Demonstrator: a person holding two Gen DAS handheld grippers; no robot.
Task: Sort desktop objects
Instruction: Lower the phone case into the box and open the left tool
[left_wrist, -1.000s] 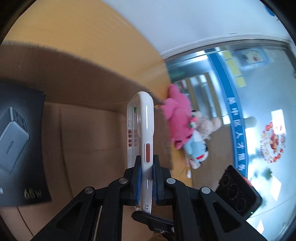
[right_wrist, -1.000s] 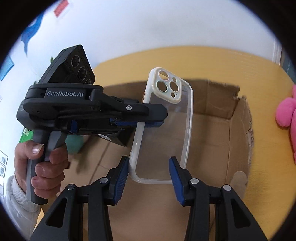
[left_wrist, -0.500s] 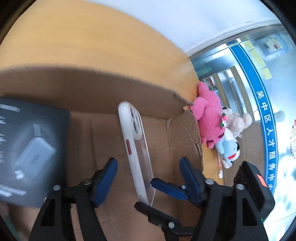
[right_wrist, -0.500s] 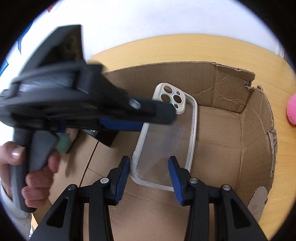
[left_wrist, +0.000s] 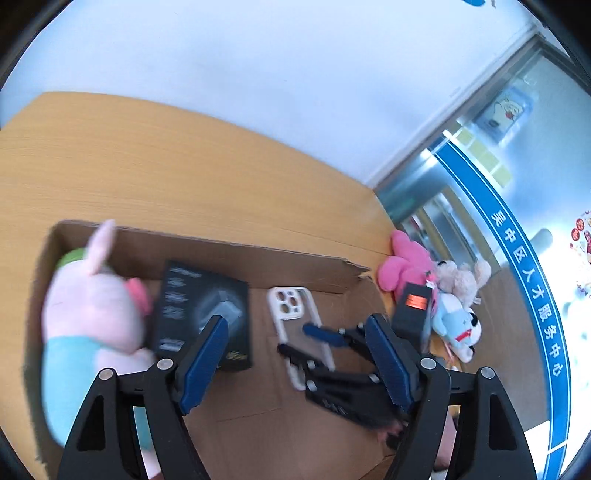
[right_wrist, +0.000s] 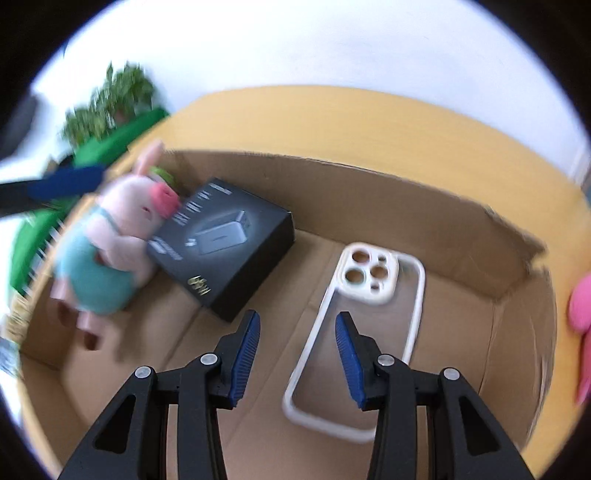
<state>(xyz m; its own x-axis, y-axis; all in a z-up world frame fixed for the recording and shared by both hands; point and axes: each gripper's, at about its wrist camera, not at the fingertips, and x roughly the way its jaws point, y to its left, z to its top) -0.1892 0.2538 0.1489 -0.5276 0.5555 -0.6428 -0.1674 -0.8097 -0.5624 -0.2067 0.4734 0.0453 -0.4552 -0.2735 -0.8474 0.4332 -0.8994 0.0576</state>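
Phone case (right_wrist: 369, 295) in cardboard box (right_wrist: 424, 221)

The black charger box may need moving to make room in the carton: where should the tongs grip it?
Grip the black charger box across its two long side walls, coming from above. It lies flat on the carton floor, one end against the plush pig, so its free near corner is easiest.

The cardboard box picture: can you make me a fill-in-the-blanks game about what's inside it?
1. The clear phone case lies on the floor of the cardboard ____.
2. The plush pig leans against a charger box coloured ____.
3. The pink plush toy lies ____ the cardboard box, on the table.
4. Between the right gripper pads there is ____.

Missing words: box; black; outside; nothing
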